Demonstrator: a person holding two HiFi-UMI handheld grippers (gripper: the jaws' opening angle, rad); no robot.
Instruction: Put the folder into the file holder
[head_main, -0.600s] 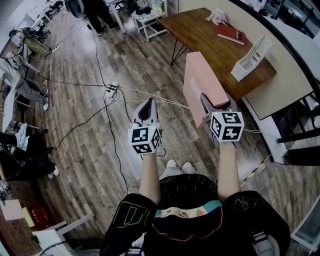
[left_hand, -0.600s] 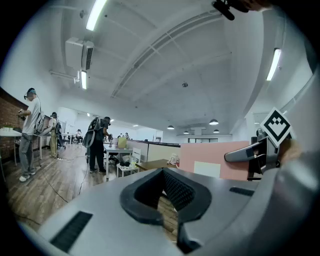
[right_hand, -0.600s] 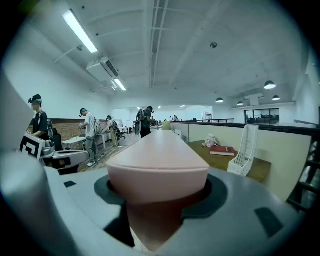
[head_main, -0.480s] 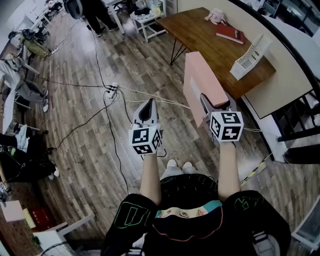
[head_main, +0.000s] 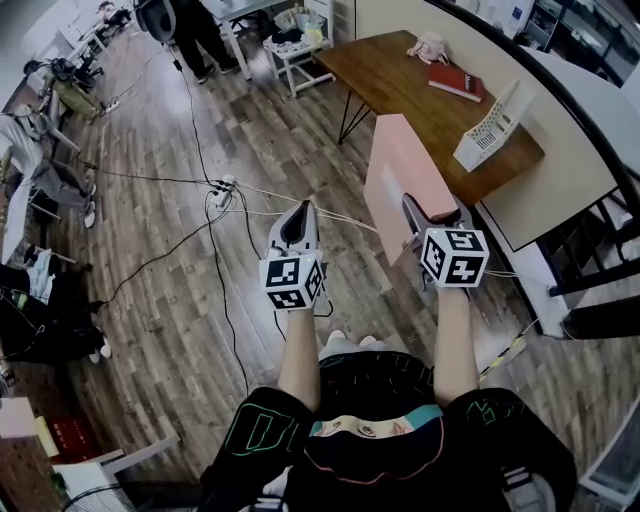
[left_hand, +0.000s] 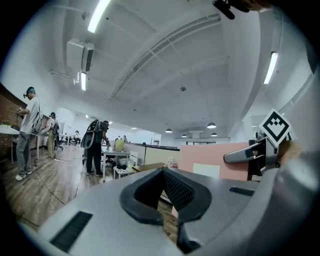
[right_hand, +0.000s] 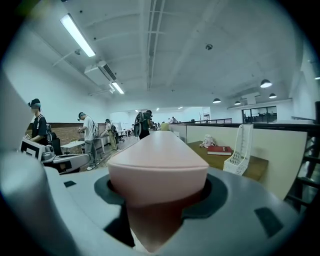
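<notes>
A large pink folder (head_main: 405, 180) stands on edge between the jaws of my right gripper (head_main: 425, 215), which is shut on its near end. In the right gripper view the folder (right_hand: 157, 160) stretches forward from the jaws. The white file holder (head_main: 490, 125) stands on the wooden table (head_main: 400, 80) ahead and to the right; it shows as the file holder (right_hand: 241, 150) right of the folder. My left gripper (head_main: 298, 222) hangs beside it over the floor, shut and holding nothing. From the left gripper view the folder (left_hand: 210, 157) shows at right.
A red book (head_main: 457, 84) and a small plush toy (head_main: 428, 46) lie on the table beyond the holder. Cables and a power strip (head_main: 222, 185) cross the wooden floor at left. A person (head_main: 190, 25) stands far ahead. A dark railing (head_main: 600, 230) runs at right.
Both grippers and the folder have edged forward toward the table; the table and the file holder sit slightly nearer. The grip on the folder is unchanged.
</notes>
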